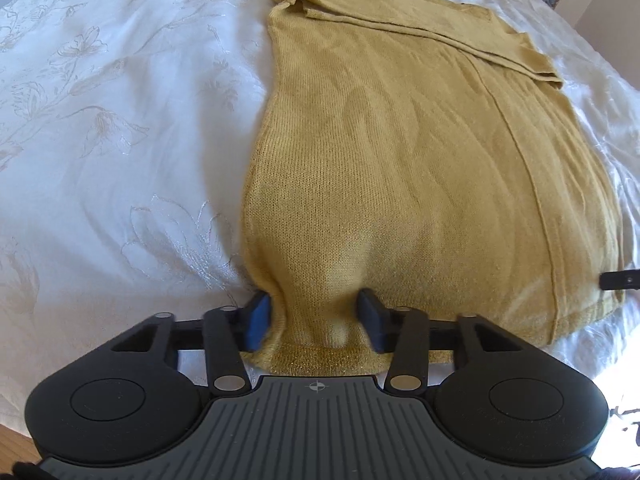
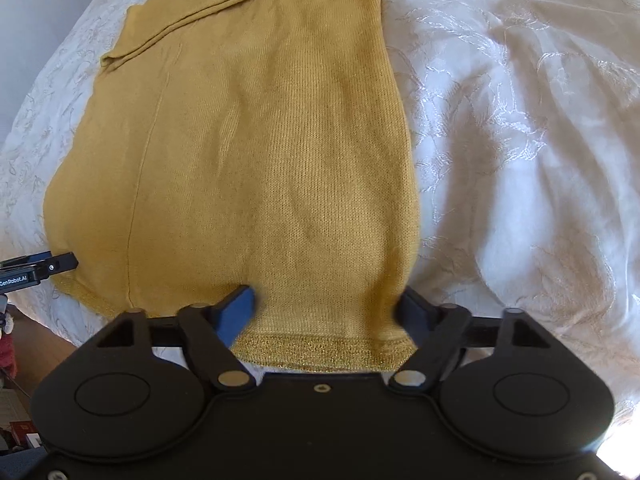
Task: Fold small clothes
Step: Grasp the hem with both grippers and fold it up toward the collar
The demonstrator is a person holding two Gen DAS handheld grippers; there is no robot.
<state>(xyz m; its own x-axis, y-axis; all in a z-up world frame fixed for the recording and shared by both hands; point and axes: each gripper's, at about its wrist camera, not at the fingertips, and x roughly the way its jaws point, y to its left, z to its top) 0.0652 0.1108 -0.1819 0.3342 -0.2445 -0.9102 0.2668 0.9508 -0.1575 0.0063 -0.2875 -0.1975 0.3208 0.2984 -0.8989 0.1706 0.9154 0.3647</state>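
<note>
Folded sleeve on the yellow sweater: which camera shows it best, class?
The left wrist view: the folded sleeve runs whole across the yellow sweater to its cuff. The right wrist view cuts it off at the top edge.

We've got a mustard knit sweater (image 1: 420, 168), fine ribbed stitch, soft matt wool-like cloth w/ a glittery gold-thread hem band (image 2: 320, 350) at the bed's near edge. Under it we see a white bedspread (image 1: 120, 120), satiny sheen, embroidered floral pattern, lightly creased. Left gripper (image 1: 316, 320): matt black plastic body, ribbed grey top plate, shiny metal pivot pins, blue rubbery-looking pads (image 1: 258, 318). Right gripper (image 2: 326, 312): same matt black plastic, smooth top, metal pins, blue pad (image 2: 236, 314).
</note>
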